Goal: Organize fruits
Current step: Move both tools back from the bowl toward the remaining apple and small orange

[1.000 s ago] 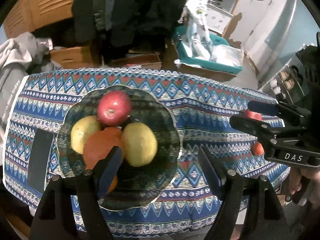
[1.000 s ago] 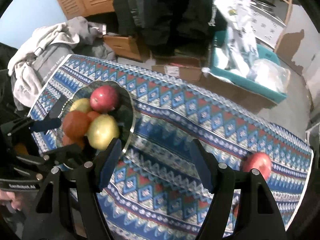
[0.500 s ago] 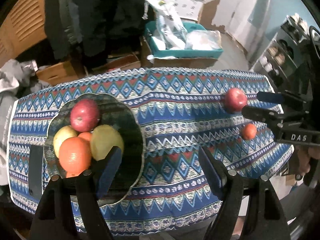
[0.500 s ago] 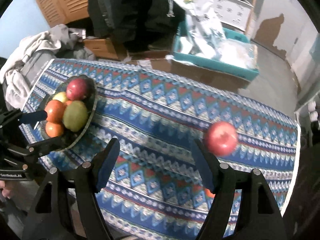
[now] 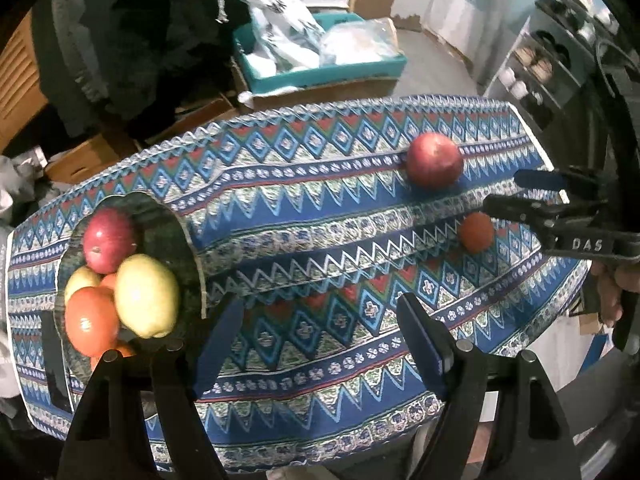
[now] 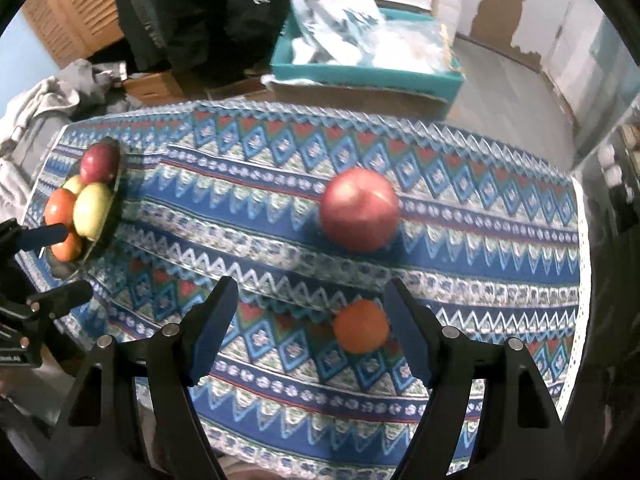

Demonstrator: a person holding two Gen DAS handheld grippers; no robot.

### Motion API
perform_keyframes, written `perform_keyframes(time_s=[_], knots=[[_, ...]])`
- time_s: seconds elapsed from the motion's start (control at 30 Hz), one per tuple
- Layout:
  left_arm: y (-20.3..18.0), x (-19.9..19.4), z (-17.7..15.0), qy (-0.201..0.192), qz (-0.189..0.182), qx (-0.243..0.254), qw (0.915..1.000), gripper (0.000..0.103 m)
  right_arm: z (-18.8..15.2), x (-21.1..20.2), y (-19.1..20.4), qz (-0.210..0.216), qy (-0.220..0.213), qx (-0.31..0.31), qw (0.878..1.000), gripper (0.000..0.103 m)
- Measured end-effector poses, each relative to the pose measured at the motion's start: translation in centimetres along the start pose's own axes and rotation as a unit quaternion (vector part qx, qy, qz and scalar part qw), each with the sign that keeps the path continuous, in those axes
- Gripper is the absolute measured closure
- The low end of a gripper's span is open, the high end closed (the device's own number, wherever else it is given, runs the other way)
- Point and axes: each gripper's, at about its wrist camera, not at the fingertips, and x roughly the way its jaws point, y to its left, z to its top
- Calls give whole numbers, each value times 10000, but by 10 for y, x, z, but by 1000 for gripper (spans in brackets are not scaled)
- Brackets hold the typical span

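The worktop (image 6: pixel 500 216) is covered with a patterned blue cloth, and the landmark on it is a dark glass plate (image 5: pixel 188 248) at one end. On the plate sit a red apple (image 5: pixel 107 245), two yellow-green fruits (image 5: pixel 146 295) and some oranges (image 5: pixel 90 320), all piled touching one another.

Well apart from the plate, toward the other end of the cloth, lie a second red apple (image 6: pixel 360 209) and a small orange (image 6: pixel 361 326), near each other but not touching.

The right claw (image 6: pixel 308 330) is released, its jaws standing apart with nothing pressed between them. In its own view the small orange lies just beyond the tips, close to the inner face of the right-side finger and off centre in the gap; the loose apple lies farther out, past the orange. Neither fruit is touched.

The left claw (image 5: pixel 320 344) is also released and holds nothing. It hangs over bare cloth just beside the plate, with the near rim of the plate next to its left-side finger. From this view the right claw (image 5: pixel 532 200) shows at the far end from the plate, with the small orange (image 5: pixel 476 232) just beneath its tips and the loose apple (image 5: pixel 434 160) nearby.
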Motion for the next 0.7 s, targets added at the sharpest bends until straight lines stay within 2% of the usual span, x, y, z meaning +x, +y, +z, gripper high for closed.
perform_keyframes(time_s=[0.27,0.7], knots=[[-22,30,1,266,5,201,9994,23,-15,19,-29,-38,276,206,9994,27],[-23,67,7,504,-65,88,9987,23,-32,66,-38,-29,746,60,9972,27]])
